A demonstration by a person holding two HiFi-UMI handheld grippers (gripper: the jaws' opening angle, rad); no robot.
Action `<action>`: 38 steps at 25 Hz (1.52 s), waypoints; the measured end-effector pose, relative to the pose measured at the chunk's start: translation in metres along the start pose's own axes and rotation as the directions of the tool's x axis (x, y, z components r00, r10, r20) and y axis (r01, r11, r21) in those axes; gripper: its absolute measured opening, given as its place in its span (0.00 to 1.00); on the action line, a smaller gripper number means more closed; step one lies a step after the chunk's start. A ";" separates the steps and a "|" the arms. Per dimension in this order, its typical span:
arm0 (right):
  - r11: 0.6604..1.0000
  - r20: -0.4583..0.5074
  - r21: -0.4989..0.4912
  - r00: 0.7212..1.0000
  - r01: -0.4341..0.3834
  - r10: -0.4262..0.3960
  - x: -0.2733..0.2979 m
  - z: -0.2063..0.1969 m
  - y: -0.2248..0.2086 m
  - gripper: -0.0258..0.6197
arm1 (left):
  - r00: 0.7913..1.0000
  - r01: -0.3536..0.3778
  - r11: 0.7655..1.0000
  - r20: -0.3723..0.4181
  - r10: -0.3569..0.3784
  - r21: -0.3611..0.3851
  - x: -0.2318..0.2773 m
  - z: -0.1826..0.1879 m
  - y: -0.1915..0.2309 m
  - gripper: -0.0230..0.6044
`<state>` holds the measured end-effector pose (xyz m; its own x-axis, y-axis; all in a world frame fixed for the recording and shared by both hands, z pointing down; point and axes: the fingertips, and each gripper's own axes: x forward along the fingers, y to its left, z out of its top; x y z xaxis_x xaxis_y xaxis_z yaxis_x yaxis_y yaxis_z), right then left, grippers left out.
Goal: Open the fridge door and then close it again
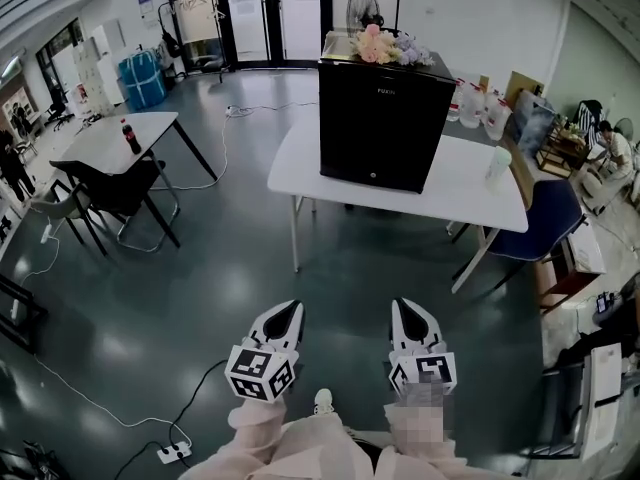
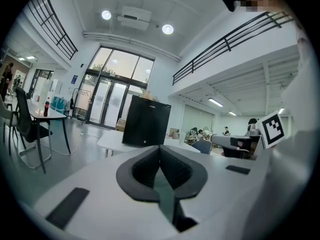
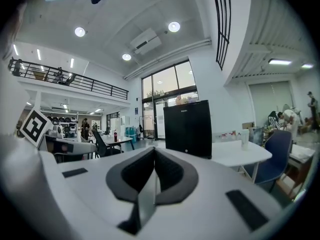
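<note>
Left gripper (image 1: pixel 286 316): low at the head view's left, pointing forward, about level; jaws closed together, nothing between them.
Right gripper (image 1: pixel 411 316): near the left one and parallel to it, pointing forward, level; jaws closed, empty.
Marker cubes (image 1: pixel 261 373): one at each gripper's rear.
Sleeves (image 1: pixel 262 430): pale, side by side.

We see a white worktop (image 1: pixel 470 183) with a pale cup (image 1: pixel 498 165) near its right edge and clear plastic jugs (image 1: pixel 480 110) at its far corner. A blue chair (image 1: pixel 545 223) stands just beside it on the right. Well apart to the left, a smaller worktop (image 1: pixel 100 143) bears a dark cola bottle (image 1: pixel 130 136), with black chairs (image 1: pixel 115 193) beside it. A power strip (image 1: pixel 172 455) lies on the grey floor (image 1: pixel 230 268). Glass doors (image 1: pixel 270 13) line the far wall.
</note>
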<state>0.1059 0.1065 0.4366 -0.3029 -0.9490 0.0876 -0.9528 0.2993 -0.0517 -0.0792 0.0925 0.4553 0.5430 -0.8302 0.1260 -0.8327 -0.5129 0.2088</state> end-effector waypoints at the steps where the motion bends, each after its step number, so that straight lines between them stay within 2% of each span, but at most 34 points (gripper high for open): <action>1: 1.000 0.000 0.000 1.000 0.001 -0.001 0.007 0.001 0.000 0.06 | 1.000 0.002 1.000 0.000 -0.002 0.001 0.005 0.002 0.005 0.06; 11: 1.000 0.006 0.000 1.000 0.001 -0.001 0.077 0.004 0.003 0.06 | 1.000 0.010 1.000 -0.002 -0.010 0.013 0.045 0.016 0.056 0.06; 15: 1.000 0.001 0.026 1.000 -0.003 0.003 0.089 0.002 0.008 0.06 | 1.000 0.016 1.000 -0.022 -0.015 0.009 0.050 0.013 0.067 0.06; 26: 0.999 -0.024 0.016 0.999 -0.037 0.037 0.124 0.002 0.010 0.06 | 0.999 -0.007 1.000 -0.045 0.006 -0.021 0.067 0.009 0.089 0.06; 38: 0.999 -0.041 0.011 0.998 -0.053 0.054 0.191 0.002 -0.025 0.06 | 0.999 0.005 1.000 -0.039 -0.006 -0.022 0.134 0.025 0.109 0.06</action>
<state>0.0719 -0.0826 0.4530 -0.3542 -0.9268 0.1250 -0.9350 0.3483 -0.0670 -0.0998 -0.0802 0.4704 0.5518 -0.8180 0.1626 -0.8273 -0.5122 0.2308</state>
